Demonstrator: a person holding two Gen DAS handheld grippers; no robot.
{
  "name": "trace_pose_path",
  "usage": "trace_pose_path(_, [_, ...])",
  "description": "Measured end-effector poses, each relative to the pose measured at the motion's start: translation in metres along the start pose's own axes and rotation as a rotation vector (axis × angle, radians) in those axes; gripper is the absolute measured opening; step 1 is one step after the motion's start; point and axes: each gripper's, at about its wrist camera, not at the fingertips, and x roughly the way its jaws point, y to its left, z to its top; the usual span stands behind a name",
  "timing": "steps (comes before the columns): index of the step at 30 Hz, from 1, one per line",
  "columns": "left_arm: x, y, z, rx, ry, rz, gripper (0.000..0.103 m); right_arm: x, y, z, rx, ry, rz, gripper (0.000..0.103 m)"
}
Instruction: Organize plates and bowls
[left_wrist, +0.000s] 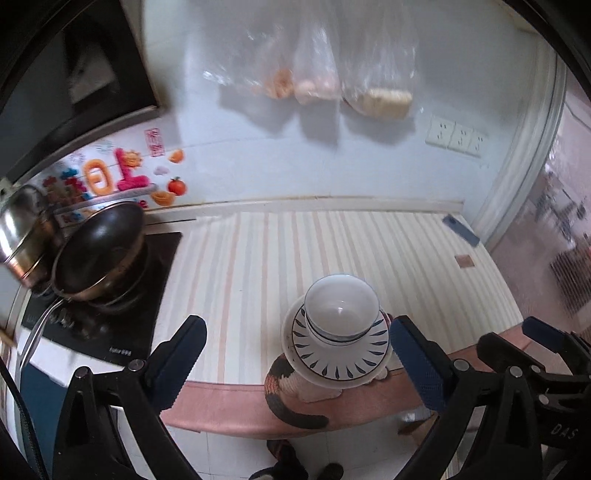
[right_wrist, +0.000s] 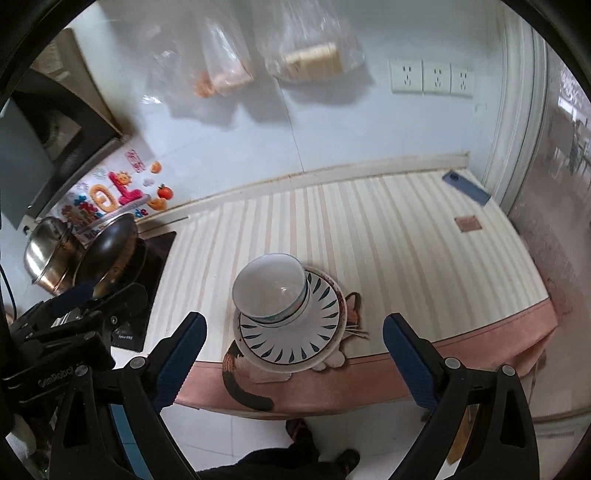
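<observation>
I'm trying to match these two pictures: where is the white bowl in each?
Left wrist view: white bowl lower centre-right, atop the stacked plates.
Right wrist view: white bowl at centre, atop the same plates.
Shared landmark: blue phone at the counter's far right.

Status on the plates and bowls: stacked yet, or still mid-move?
Done: the bowls sit nested on the stacked plates at the front edge of the striped cloth. In hand: nothing; left gripper and right gripper are both open and empty above the stack. Left: no loose dishes visible.
</observation>
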Motion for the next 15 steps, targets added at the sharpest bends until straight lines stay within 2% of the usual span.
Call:
trace_pose_path(6, [-0.041,-0.006,-0.028,-0.038,-0.031,0.04,0.102,-0.046,-0.001,-0.024,-0.054,-0.039,0.007,0.099])
trace_pose_path(15, [-0.094,-0.013,-0.074,-0.055,-0.068,0.097,0.102,-0.091,-0.007,-0.066,-0.078,-0.058,0.029,0.099])
